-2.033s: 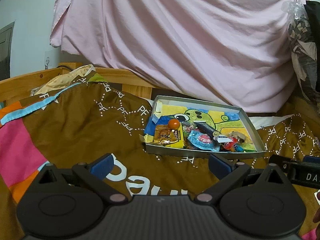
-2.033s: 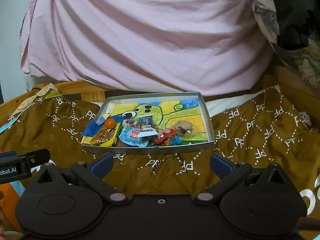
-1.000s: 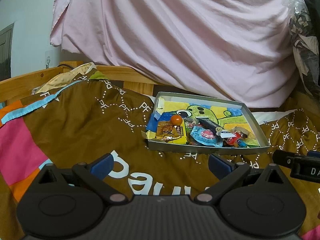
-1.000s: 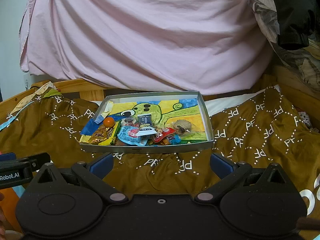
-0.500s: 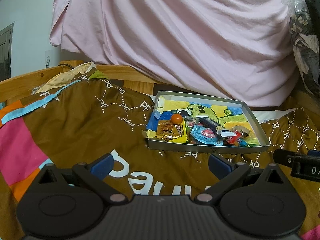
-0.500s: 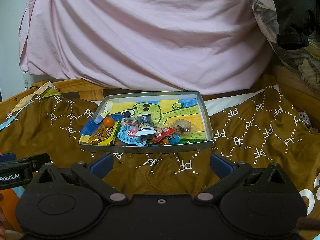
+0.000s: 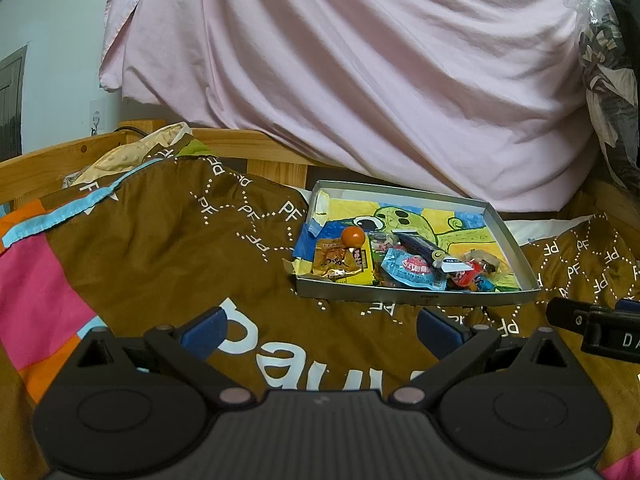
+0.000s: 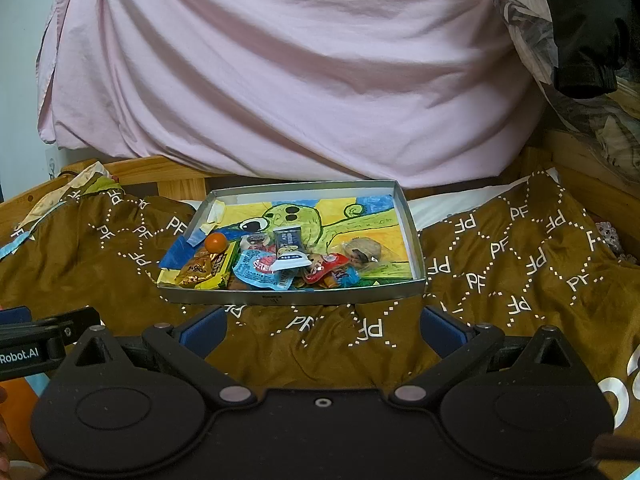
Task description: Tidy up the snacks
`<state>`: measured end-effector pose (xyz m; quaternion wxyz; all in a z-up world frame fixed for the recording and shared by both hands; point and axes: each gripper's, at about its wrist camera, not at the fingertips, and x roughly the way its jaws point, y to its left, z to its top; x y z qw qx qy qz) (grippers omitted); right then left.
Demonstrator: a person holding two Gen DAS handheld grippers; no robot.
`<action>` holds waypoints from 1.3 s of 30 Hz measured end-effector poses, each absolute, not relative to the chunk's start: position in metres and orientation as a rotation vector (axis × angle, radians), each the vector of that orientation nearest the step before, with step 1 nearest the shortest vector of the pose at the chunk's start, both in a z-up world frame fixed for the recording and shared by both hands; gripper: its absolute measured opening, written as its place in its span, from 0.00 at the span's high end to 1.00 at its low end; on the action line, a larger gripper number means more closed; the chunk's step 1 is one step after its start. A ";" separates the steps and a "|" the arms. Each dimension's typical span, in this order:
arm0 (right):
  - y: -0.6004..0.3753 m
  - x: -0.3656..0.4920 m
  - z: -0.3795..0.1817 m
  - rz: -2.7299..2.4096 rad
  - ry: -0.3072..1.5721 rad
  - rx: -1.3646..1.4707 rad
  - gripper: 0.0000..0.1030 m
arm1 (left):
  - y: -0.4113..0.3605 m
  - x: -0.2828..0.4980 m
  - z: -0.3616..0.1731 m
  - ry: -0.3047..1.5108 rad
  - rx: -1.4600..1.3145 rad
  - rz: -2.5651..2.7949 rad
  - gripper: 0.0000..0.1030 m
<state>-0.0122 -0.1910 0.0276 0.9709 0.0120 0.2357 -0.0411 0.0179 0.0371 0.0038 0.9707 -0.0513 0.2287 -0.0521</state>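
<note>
Left wrist view: the left gripper (image 7: 320,326) hangs over the brown blanket (image 7: 168,248) with its blue fingers spread wide and nothing between them. The snacks are all bunched in the near half of the metal tray (image 7: 508,236) up at 1 o'clock, probably because the tray tips a bit on the soft bedding (just my guess). An orange ball (image 7: 353,236) sits at the pile's left end next to a gold packet (image 7: 336,260), with a light blue packet (image 7: 412,269) toward the middle. The other gripper pokes in at 3 o'clock.

Right wrist view: the right gripper (image 8: 322,326) is also spread and empty, facing the tray (image 8: 412,220) dead ahead at 12 o'clock. Same pile, with a red packet (image 8: 328,266) and a clear-wrapped one (image 8: 360,254) on the right.

Nothing sits between either gripper and the tray except rumpled blanket. The pink sheet (image 8: 280,72) hangs right behind it, and a wooden rail (image 7: 52,164) runs at 10 o'clock. Snacks in the tray fits a finished tidy-up or a pile waiting for sorting.
</note>
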 end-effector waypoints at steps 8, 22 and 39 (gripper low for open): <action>-0.191 -0.012 0.028 -0.084 0.476 0.024 0.01 | 0.037 0.018 0.004 0.462 -0.104 -0.105 0.00; -0.191 -0.012 0.028 -0.083 0.477 0.024 0.01 | 0.035 0.018 0.003 0.472 -0.095 -0.111 0.00; -0.190 -0.010 0.029 -0.083 0.481 0.023 0.01 | 0.030 0.017 0.005 0.490 -0.035 -0.070 0.00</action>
